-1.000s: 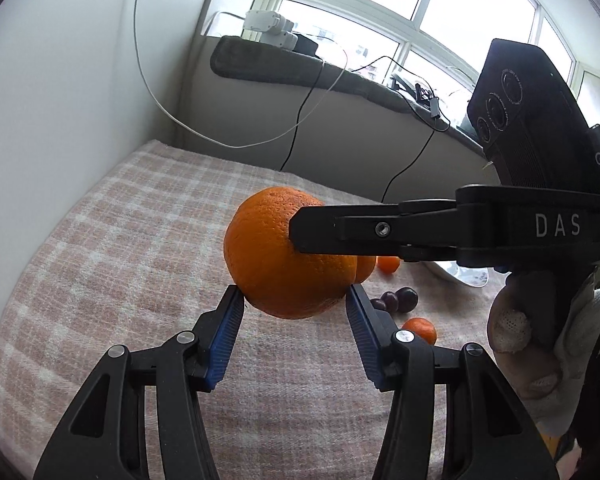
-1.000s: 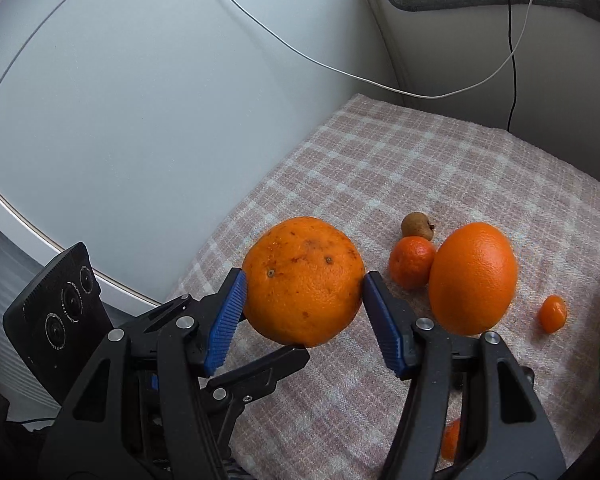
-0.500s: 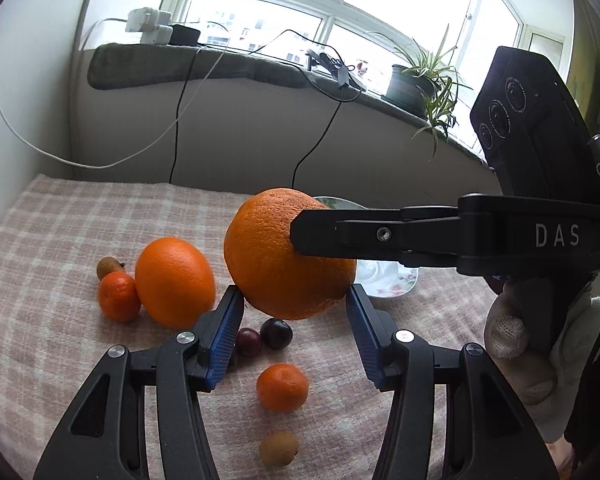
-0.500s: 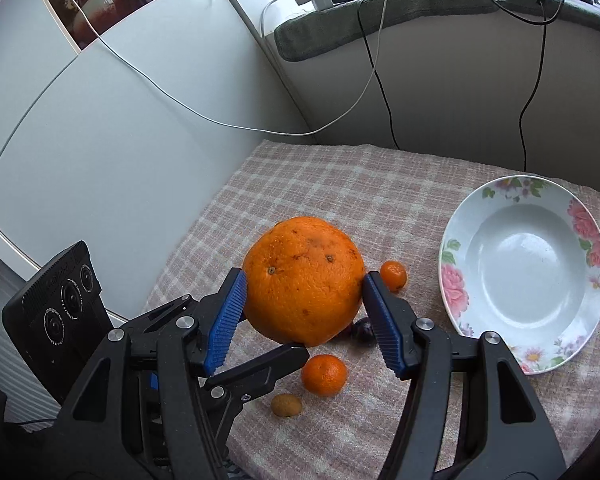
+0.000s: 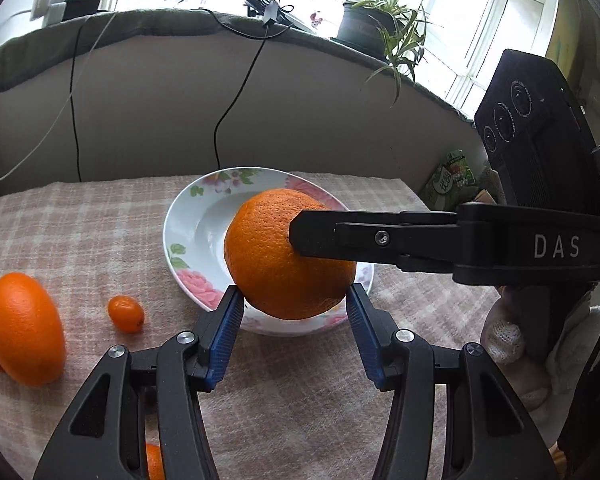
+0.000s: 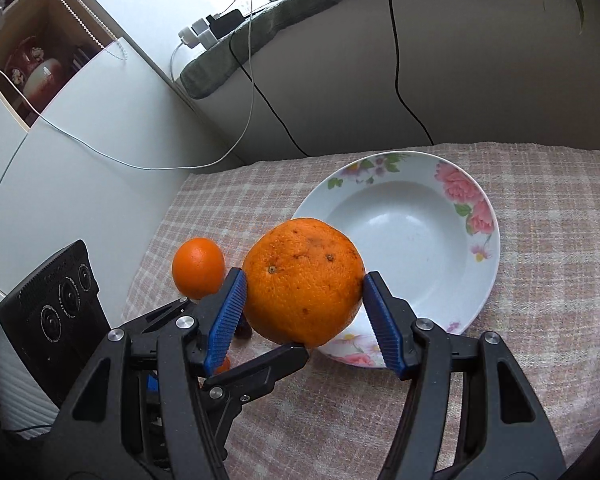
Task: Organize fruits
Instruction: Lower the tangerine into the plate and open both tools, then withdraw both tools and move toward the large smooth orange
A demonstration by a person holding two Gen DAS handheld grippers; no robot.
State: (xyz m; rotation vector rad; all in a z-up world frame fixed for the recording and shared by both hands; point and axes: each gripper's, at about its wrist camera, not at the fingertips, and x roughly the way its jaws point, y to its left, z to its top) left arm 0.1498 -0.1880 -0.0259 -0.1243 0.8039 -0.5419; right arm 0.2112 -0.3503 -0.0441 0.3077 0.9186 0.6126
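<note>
Above the checked cloth (image 6: 540, 240), both the left gripper (image 5: 295, 304) and right gripper (image 6: 303, 300) clamped one orange (image 6: 303, 280) beside the flowered bowl (image 6: 404, 236), which held nothing visible.

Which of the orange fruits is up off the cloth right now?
The big orange, pinched by both grippers above the plate. The other orange and the small kumquat lie on the cloth.
</note>
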